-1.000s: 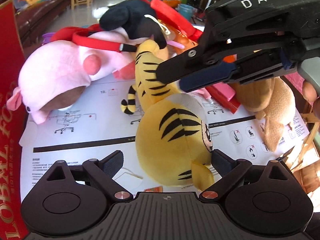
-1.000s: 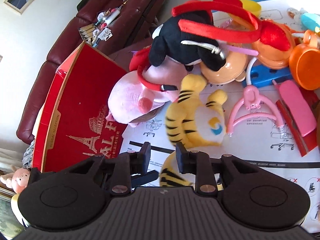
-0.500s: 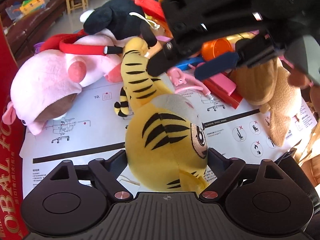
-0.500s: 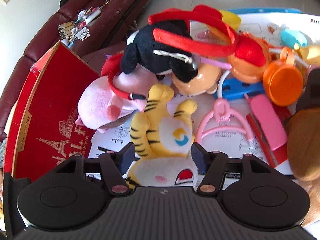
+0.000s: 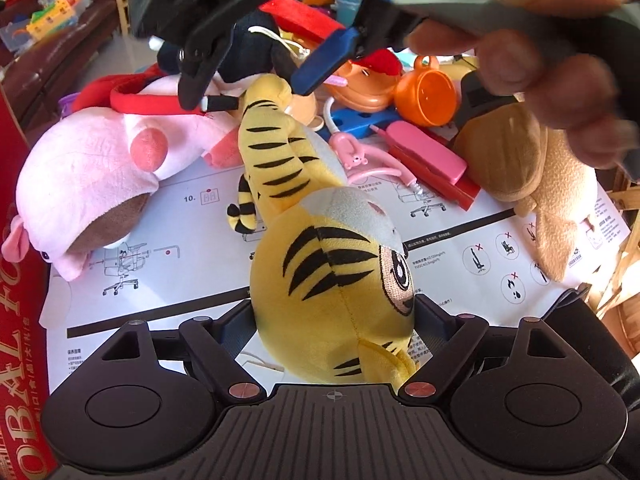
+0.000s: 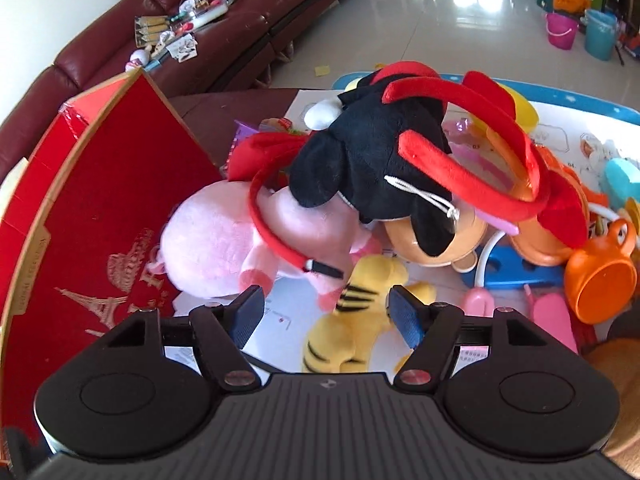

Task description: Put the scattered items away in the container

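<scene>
A yellow striped tiger plush [image 5: 328, 280] lies on a white instruction sheet [image 5: 180, 216]. My left gripper [image 5: 334, 316] has its jaws against both sides of the tiger's head. My right gripper [image 6: 326, 312] is open above the tiger's feet [image 6: 372, 280]; in the left wrist view it [image 5: 256, 60] hovers over the toy pile. A pink pig plush [image 6: 224, 240], a black mouse plush [image 6: 368, 168] with red straps and a tan plush [image 5: 532, 168] lie around. The red box [image 6: 92, 216] stands at the left.
An orange cup [image 6: 600, 276], a pink toy phone [image 5: 424, 148], a pink hanger [image 5: 368, 160], a blue block [image 6: 516, 268] and orange toys crowd the far side. A dark red sofa [image 6: 224, 40] stands behind the box.
My right gripper opened wide and moved from over the tiger's body up toward its feet and the pile. My left gripper moved in until the tiger's head sat between its jaws.
</scene>
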A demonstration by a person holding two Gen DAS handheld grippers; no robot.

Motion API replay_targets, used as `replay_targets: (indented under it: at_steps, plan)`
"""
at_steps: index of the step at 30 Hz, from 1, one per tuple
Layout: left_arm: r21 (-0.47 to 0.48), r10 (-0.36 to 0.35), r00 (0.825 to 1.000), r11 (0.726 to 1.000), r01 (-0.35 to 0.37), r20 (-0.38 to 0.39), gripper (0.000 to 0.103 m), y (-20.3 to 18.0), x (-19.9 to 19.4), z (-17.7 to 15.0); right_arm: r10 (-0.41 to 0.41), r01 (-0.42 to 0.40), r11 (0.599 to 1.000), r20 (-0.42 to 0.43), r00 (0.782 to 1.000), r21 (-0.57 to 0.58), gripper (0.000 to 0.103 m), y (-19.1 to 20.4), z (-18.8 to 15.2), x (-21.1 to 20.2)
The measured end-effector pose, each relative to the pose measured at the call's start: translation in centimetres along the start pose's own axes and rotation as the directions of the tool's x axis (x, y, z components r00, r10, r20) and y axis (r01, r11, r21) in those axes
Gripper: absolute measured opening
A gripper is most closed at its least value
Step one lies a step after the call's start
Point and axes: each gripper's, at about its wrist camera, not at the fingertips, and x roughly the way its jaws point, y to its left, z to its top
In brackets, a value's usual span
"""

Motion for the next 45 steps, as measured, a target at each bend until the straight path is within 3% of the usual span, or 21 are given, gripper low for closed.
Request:
replay_targets:
  at_steps: [1, 4, 12, 16, 19, 22, 27, 31, 34, 38, 41, 45]
  plan:
    - [0.004, 0.0, 1.0, 1.0, 0.0, 0.0, 0.083, 0.0, 0.0, 0.0, -0.014, 0.014, 1.0, -0.008, 1.0, -0.005, 0.071, -0.1, 0.1, 0.5]
    - [-0.004, -0.006, 1.0, 1.0, 0.006, 0.001, 0.084, 0.5, -0.2, 0.0, -0.079, 0.078, 0.997, -0.041, 0.996, -0.025, 0.054, -0.9, -0.5, 1.8]
    - [-0.05, -0.006, 1.0, 0.999, 0.005, -0.03, 0.083, 1.6, -0.2, -0.1, -0.07, 0.07, 0.995, -0.009, 0.998, 0.077, 0.056, -5.1, -1.4, -0.2]
    - [-0.022, 0.018, 0.999, 1.0, -0.018, -0.026, 0.082, 0.5, 0.0, 0.2, -0.049, 0.05, 0.994, -0.011, 0.999, 0.1, 0.057, -4.7, -1.1, -0.3]
    - [-0.038, 0.011, 0.999, 0.999, -0.012, -0.032, 0.083, 0.4, 0.2, 0.4, -0.013, 0.015, 0.996, -0.016, 1.0, 0.083, 0.069, -3.7, -1.5, -0.5]
    - [-0.069, -0.015, 0.999, 0.998, 0.013, -0.039, 0.085, 0.6, 0.2, 0.5, 0.007, -0.006, 0.997, -0.013, 1.0, 0.08, 0.069, -3.5, -2.1, -1.0]
    - [-0.123, -0.084, 0.996, 0.989, 0.08, -0.033, 0.088, 0.8, -0.2, 0.8, 0.115, -0.114, 0.98, 0.004, 0.993, 0.166, 0.068, -4.8, -3.2, -2.6]
    - [-0.153, -0.129, 0.991, 0.98, 0.125, -0.02, 0.087, 0.8, -0.6, 1.1, 0.123, -0.121, 0.974, 0.002, 0.992, 0.193, 0.069, -5.8, -4.4, -3.6]
    - [-0.126, -0.124, 0.992, 0.985, 0.121, -0.017, 0.087, 0.0, -0.6, 1.4, 0.154, -0.146, 0.962, -0.015, 0.988, 0.23, 0.069, -6.5, -5.3, -3.8]
    - [-0.073, -0.12, 0.993, 0.99, 0.118, -0.014, 0.088, -1.2, -0.9, 1.2, 0.106, -0.1, 0.973, -0.019, 0.994, 0.21, 0.069, -6.3, -6.0, -3.4]
    - [-0.06, -0.103, 0.994, 0.993, 0.101, -0.028, 0.089, -1.7, -0.7, 1.3, 0.126, -0.12, 0.962, -0.009, 0.992, 0.245, 0.069, -6.9, -6.1, -3.4]
    - [-0.063, -0.091, 0.994, 0.994, 0.087, -0.06, 0.09, -2.3, 0.3, 1.6, 0.142, -0.141, 0.969, 0.01, 0.99, 0.201, 0.073, -5.8, -5.4, -3.1]
